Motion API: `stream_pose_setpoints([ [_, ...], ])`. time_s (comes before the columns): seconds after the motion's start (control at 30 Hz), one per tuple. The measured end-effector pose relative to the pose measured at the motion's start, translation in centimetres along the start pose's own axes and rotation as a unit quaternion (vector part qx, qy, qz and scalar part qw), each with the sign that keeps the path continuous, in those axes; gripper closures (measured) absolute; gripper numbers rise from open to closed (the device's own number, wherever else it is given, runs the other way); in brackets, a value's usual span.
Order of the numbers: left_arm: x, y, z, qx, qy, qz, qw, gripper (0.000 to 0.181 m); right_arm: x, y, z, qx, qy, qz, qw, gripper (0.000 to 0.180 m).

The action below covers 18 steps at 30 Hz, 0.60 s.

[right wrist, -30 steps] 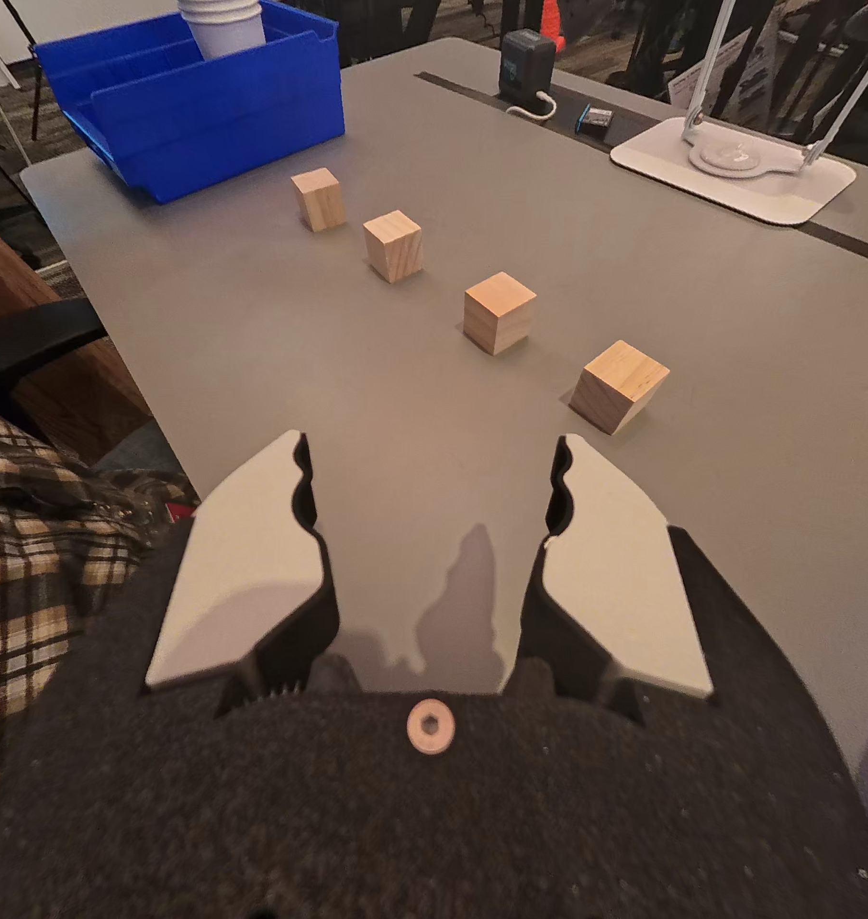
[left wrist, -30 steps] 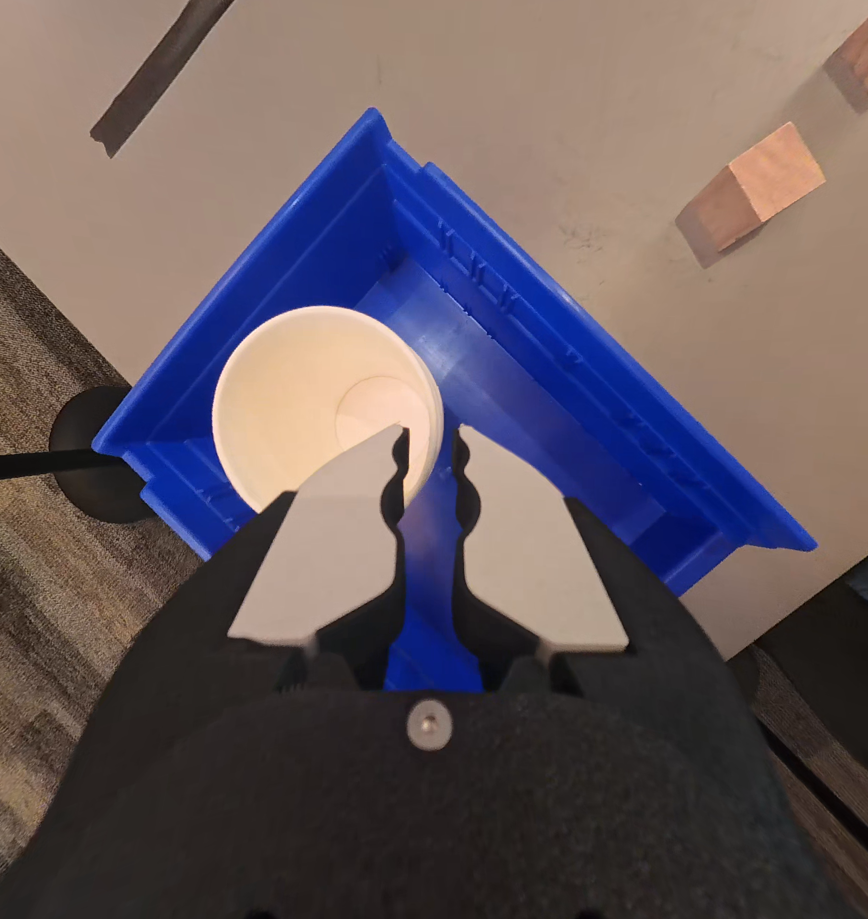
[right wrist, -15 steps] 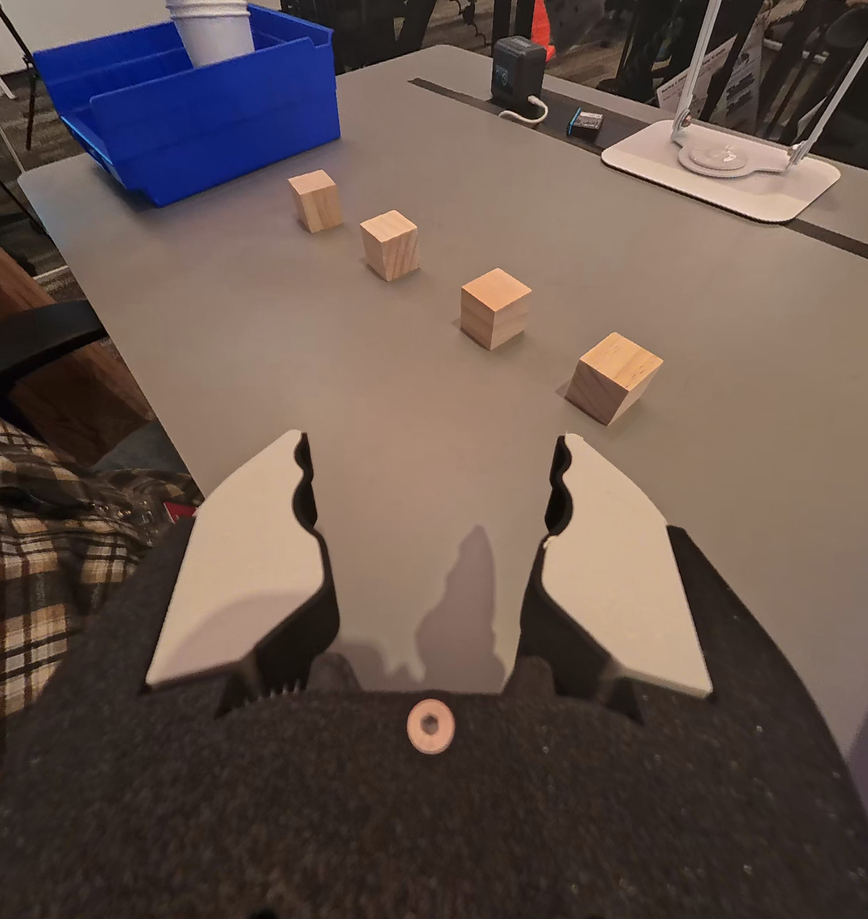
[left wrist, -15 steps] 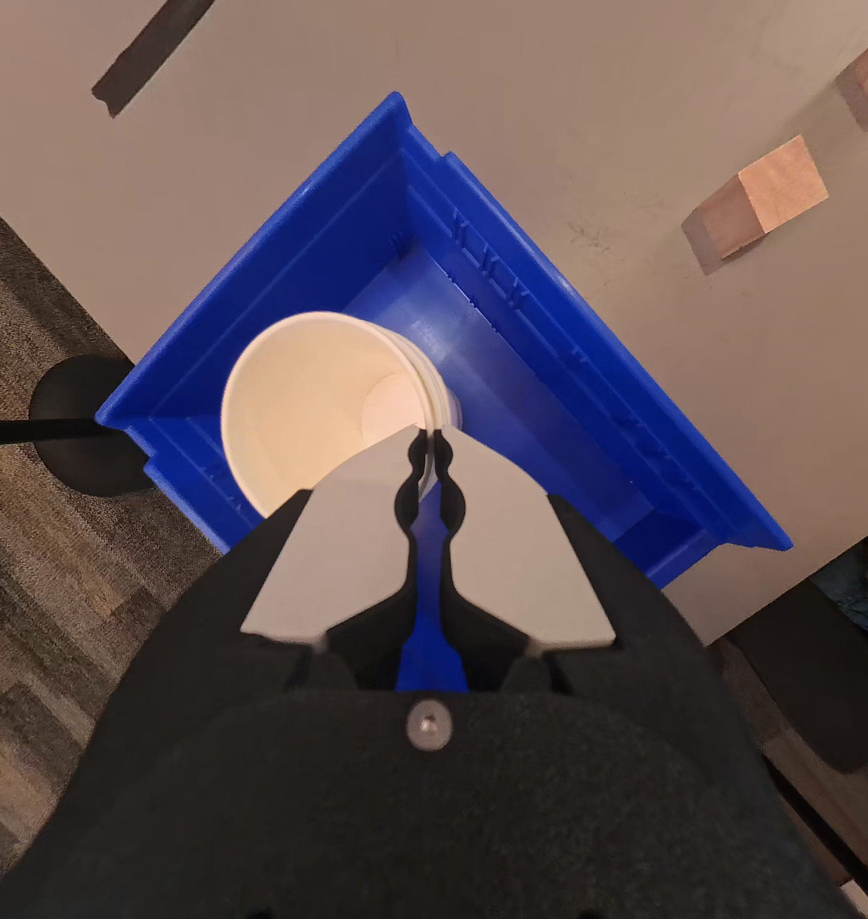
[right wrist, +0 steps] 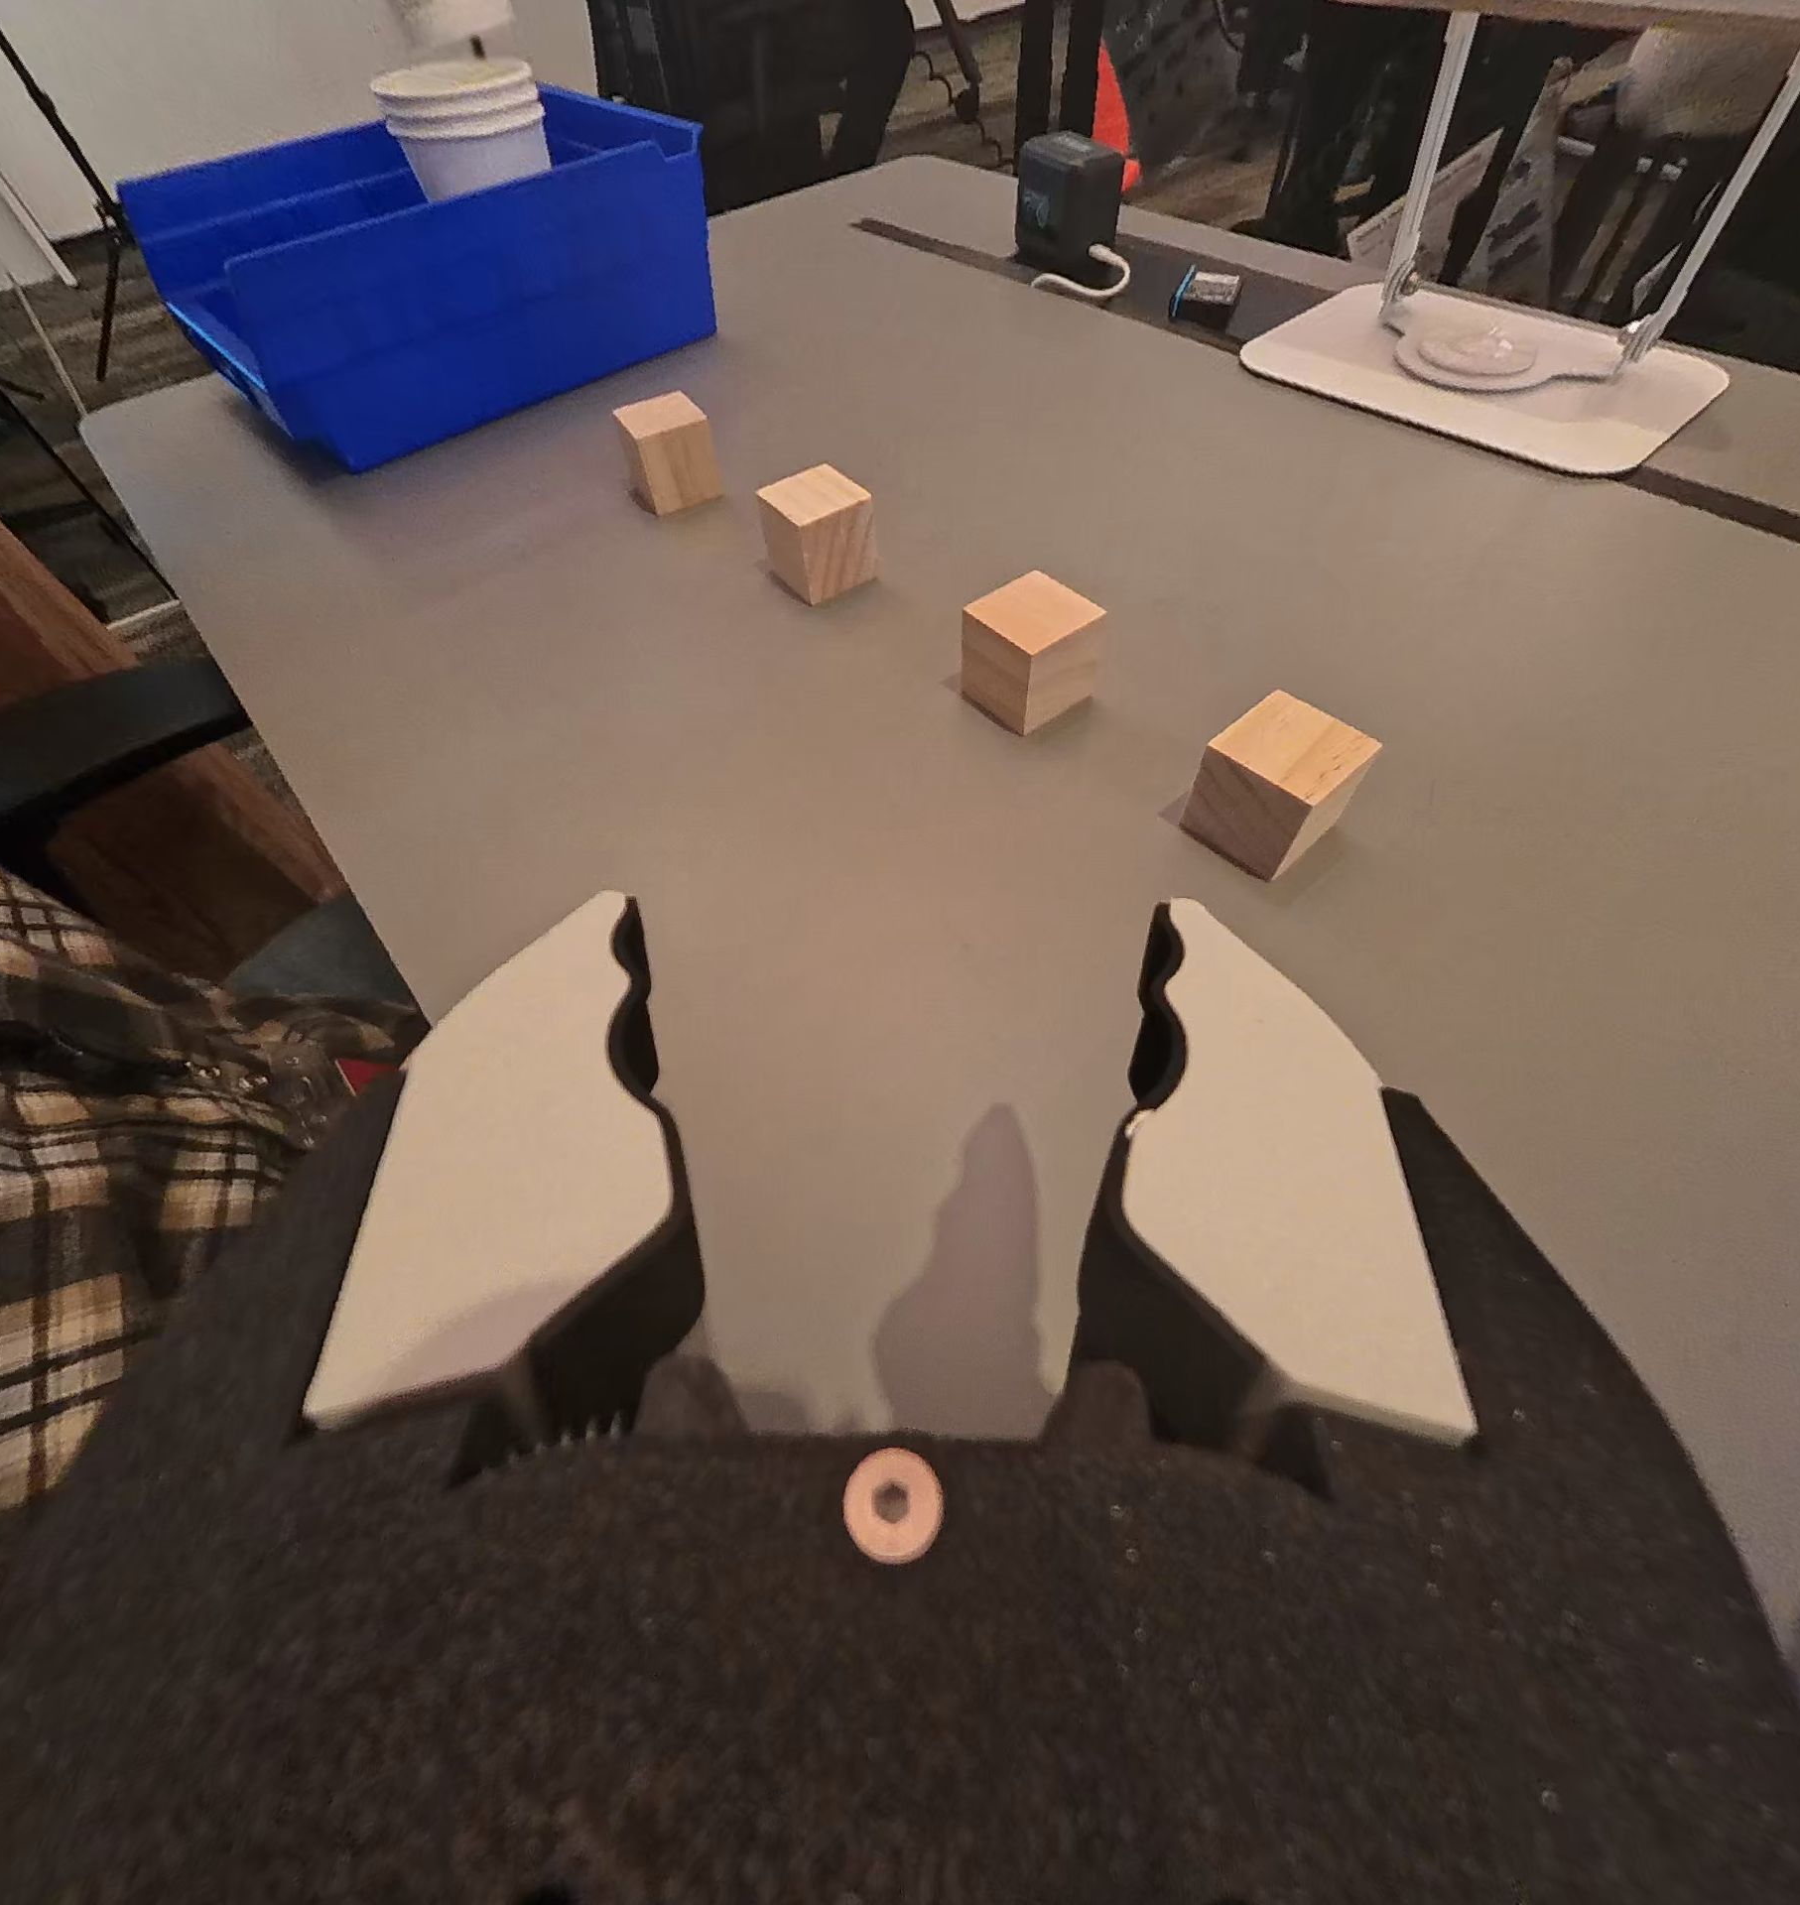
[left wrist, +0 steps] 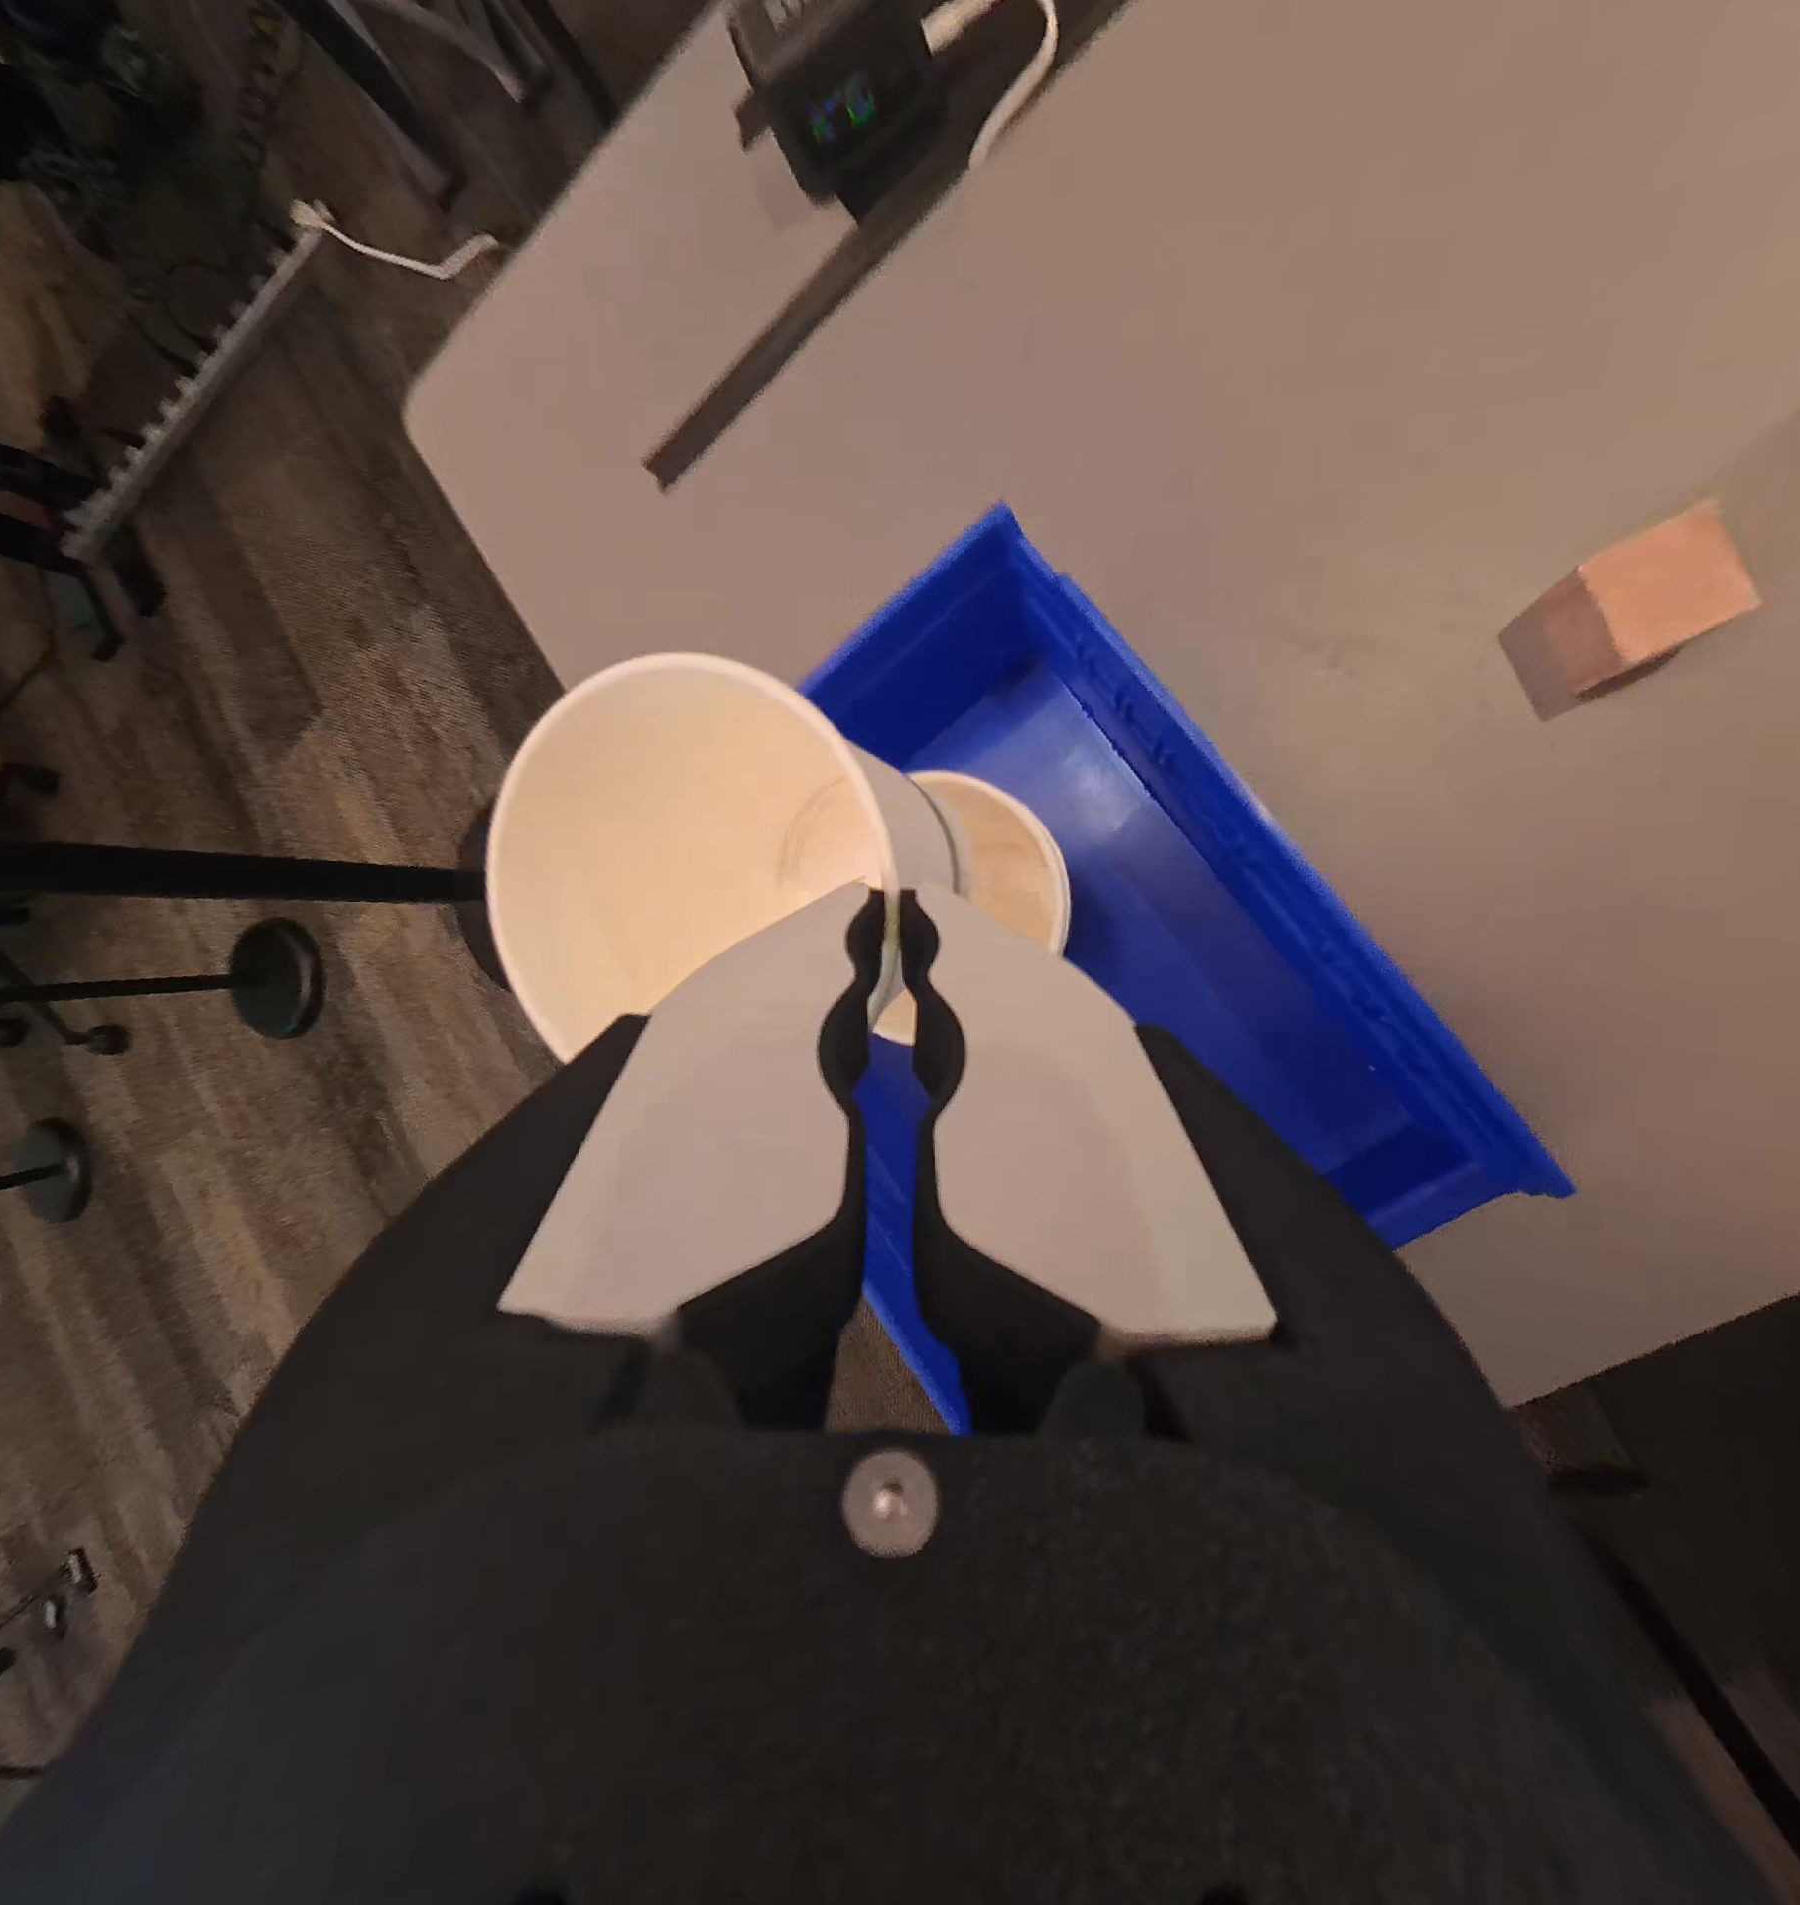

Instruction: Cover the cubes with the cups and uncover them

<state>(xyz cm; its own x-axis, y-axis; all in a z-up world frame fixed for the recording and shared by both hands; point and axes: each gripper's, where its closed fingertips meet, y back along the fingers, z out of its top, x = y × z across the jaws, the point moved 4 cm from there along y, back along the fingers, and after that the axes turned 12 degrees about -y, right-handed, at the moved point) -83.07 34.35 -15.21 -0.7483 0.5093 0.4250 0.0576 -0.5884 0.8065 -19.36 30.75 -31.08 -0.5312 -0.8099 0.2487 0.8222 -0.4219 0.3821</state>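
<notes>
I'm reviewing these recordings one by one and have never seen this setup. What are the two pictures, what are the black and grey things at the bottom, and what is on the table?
There is no robot arm here. A person holds a two-finger tool in each hand, and each tool carries a camera looking forward along its fingers. So each picture is one tool's own view, with its tongs at the bottom.

In the left view, the left tongs are shut on the rim of a white paper cup, held above a blue bin. More cups remain stacked in the bin.

In the right view, the right tongs are open and empty over a grey table. Four wooden cubes stand in a row, all uncovered. The bin sits at the far left corner, and a white stand at the far right.
</notes>
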Motion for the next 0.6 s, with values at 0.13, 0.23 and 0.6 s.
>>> stream_pose_setpoints([
  [0.13,0.5,4.1,3.1,-0.066,0.020,0.030,0.997,0.178,0.1,-0.1,0.2,-0.025,-0.010,0.011,1.000,0.087],
  [0.23,-0.6,6.4,6.2,-0.153,0.036,0.031,0.987,0.179,0.5,-0.5,0.5,-0.049,-0.023,0.029,0.998,0.084],
  [0.6,-18.0,5.6,19.8,-0.521,0.090,-0.221,0.819,0.179,2.4,-3.4,5.8,-0.203,-0.080,0.128,0.968,0.061],
])
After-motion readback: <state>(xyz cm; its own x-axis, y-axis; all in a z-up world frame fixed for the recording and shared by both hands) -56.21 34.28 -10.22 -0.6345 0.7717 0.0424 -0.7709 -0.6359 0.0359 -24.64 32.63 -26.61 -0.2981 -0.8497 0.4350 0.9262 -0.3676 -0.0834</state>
